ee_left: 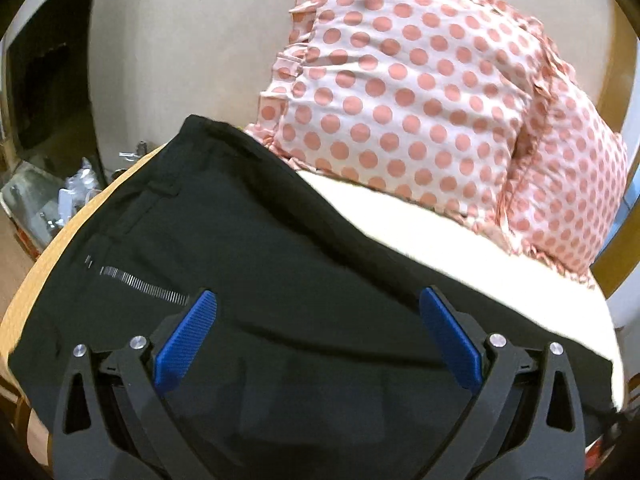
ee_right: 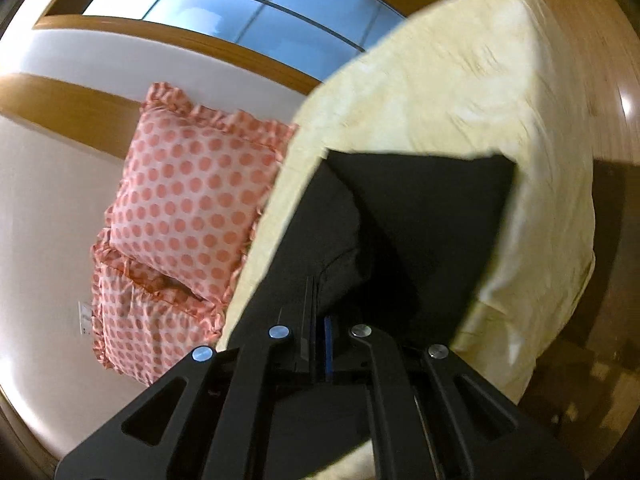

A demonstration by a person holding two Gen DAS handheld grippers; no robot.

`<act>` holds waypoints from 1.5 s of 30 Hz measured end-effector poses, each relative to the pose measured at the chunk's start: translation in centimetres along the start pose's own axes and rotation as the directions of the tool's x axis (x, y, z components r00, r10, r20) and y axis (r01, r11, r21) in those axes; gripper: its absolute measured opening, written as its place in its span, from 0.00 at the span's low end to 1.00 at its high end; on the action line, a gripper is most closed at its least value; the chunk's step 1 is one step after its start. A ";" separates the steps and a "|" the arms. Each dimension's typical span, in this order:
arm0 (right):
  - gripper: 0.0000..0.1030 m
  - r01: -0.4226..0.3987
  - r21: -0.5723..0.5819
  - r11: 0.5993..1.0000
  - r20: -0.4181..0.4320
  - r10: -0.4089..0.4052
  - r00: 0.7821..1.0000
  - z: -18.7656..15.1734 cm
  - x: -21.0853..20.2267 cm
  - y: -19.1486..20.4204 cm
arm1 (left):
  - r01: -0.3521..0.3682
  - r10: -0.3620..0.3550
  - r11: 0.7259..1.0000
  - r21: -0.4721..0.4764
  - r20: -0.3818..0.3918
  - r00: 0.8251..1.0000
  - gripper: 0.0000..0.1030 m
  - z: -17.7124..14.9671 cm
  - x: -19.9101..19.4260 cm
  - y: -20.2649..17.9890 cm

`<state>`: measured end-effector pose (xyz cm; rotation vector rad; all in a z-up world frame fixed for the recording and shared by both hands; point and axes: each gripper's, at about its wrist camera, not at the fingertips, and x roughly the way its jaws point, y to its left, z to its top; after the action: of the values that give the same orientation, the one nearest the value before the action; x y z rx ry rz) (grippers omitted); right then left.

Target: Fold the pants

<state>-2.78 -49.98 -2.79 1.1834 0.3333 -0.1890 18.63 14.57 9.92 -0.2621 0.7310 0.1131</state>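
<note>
Black pants (ee_left: 248,248) lie on a bed with a pale yellow sheet (ee_left: 440,236); a zipper shows at the left. My left gripper (ee_left: 318,300) is open, its blue pads (ee_left: 188,340) spread just above the pants, holding nothing. In the right wrist view my right gripper (ee_right: 320,320) is shut on the black pants (ee_right: 420,216), with cloth draped over and ahead of the fingers; the fingertips are hidden in the fabric. The sheet (ee_right: 460,80) lies beyond.
Two pink polka-dot pillows (ee_left: 420,92) lean at the head of the bed, also in the right wrist view (ee_right: 188,200). A wooden bed frame edge (ee_left: 36,272) runs at the left, with clutter on the floor (ee_left: 52,200). A window (ee_right: 240,4) sits above.
</note>
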 end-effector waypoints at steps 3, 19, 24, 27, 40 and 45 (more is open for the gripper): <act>0.02 0.008 -0.030 1.000 -0.003 -0.008 1.000 0.1 0.1 0.2 | -0.020 0.020 1.000 -0.002 -0.079 0.997 0.98 3.6 3.4 0.4; 0.02 0.083 -0.163 0.983 -0.041 -0.091 0.995 0.9 1.5 1.3 | -0.114 -0.002 0.924 -0.365 -0.303 0.953 0.15 8.8 16.9 6.9; 0.02 0.070 -0.166 0.984 -0.053 -0.079 0.995 2.7 3.2 2.4 | -0.052 -0.021 0.934 -0.353 -0.202 0.979 0.11 7.5 9.9 8.3; 0.02 0.046 -0.188 0.981 -0.036 -0.053 0.998 3.8 3.4 3.7 | 0.003 -0.038 0.949 -0.316 -0.106 0.994 0.11 6.1 3.3 8.5; 0.02 0.112 -0.131 0.985 -0.017 -0.115 0.993 4.3 1.1 0.6 | -0.038 0.017 0.905 -0.423 -0.052 0.999 0.12 -14.8 -8.6 14.0; 0.02 0.113 -0.135 0.984 -0.024 -0.117 0.993 4.5 0.5 0.5 | -0.014 0.007 0.902 -0.432 -0.017 1.000 0.21 -14.8 -9.1 14.2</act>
<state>-1.44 -53.93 -1.02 1.0363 0.4367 -0.2446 -0.34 24.02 2.66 -0.6860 0.7165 0.2859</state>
